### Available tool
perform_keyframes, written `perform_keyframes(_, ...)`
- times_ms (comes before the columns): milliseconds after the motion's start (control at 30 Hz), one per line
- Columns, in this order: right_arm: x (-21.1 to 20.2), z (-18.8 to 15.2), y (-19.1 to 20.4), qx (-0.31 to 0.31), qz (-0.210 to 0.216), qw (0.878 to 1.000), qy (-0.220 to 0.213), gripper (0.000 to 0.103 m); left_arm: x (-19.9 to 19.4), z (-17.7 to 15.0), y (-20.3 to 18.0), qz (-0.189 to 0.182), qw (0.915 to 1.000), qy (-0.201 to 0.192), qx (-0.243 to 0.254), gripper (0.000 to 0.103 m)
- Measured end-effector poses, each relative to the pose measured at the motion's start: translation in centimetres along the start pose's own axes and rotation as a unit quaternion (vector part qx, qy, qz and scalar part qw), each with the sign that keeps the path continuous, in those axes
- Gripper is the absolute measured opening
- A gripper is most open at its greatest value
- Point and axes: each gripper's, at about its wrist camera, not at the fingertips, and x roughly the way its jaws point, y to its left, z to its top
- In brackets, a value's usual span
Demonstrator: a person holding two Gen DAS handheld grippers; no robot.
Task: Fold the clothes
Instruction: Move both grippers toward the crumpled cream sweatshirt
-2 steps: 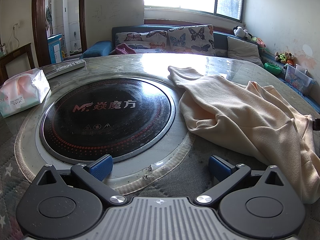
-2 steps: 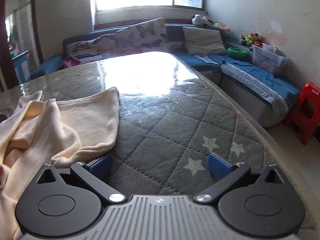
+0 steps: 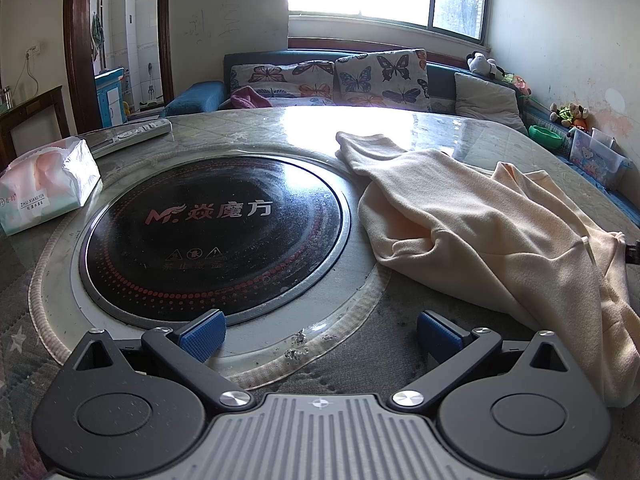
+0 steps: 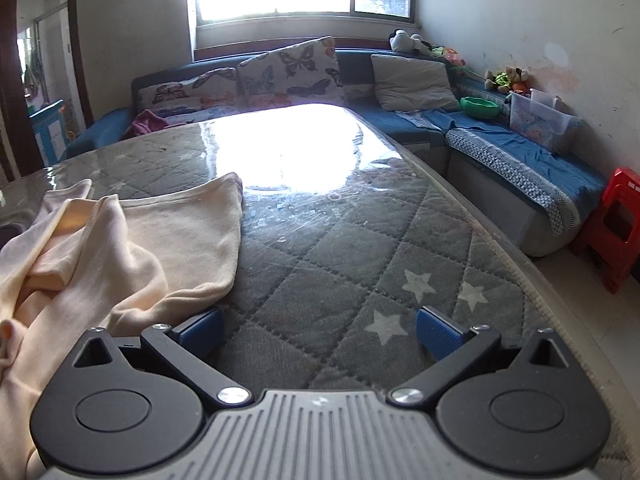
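The quilted table [image 4: 360, 264] lies bare ahead of the right gripper [image 4: 318, 330] to its far edge. On the left the garment [image 3: 480, 236] sprawls beside the cooktop [image 3: 212, 232]; a tissue pack [image 3: 44, 184] and what may be a remote [image 3: 132, 136] stand far left.

I count one cream garment [image 3: 480, 232], one tissue pack [image 3: 44, 184], one remote control [image 3: 136, 136], two butterfly cushions [image 3: 380, 76], one red stool [image 4: 618, 232].

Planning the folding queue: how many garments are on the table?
1: a crumpled cream garment beside the round cooktop, left of the right gripper. More could hide underneath.
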Motion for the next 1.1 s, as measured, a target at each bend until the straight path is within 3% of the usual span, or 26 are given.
perform_keyframes(133,-0.6,0.4,-0.4,-0.011,-0.018,1.000,-0.012,0.103,0.1,-0.3,0.1,0.002,1.0000,0.003,-0.004,0.103)
perform_keyframes(200,-2.9,-1.1,0.6,-0.031,-0.029,0.997,-0.058,0.103,0.1,-0.4,-0.1,0.009,0.9999,0.009,-0.006,0.103)
perform_keyframes(267,-4.3,-2.1,1.4,-0.037,-0.022,0.997,-0.069,0.103,0.0,-0.5,-0.4,0.013,0.9998,0.012,-0.003,0.103)
perform_keyframes(567,-8.2,-5.8,3.1,-0.050,0.052,0.994,-0.077,0.103,-2.8,-1.3,-2.2,0.019,0.9997,0.018,-0.003,0.103)
perform_keyframes(800,-10.0,-6.1,3.6,-0.087,0.105,0.989,-0.054,0.103,-4.4,-2.1,-3.9,0.031,0.9988,0.036,-0.011,0.103)
perform_keyframes(1100,-12.3,-6.9,3.6,-0.093,0.105,0.989,-0.041,0.103,-5.9,-3.1,-6.0,0.035,0.9986,0.038,0.006,0.103)
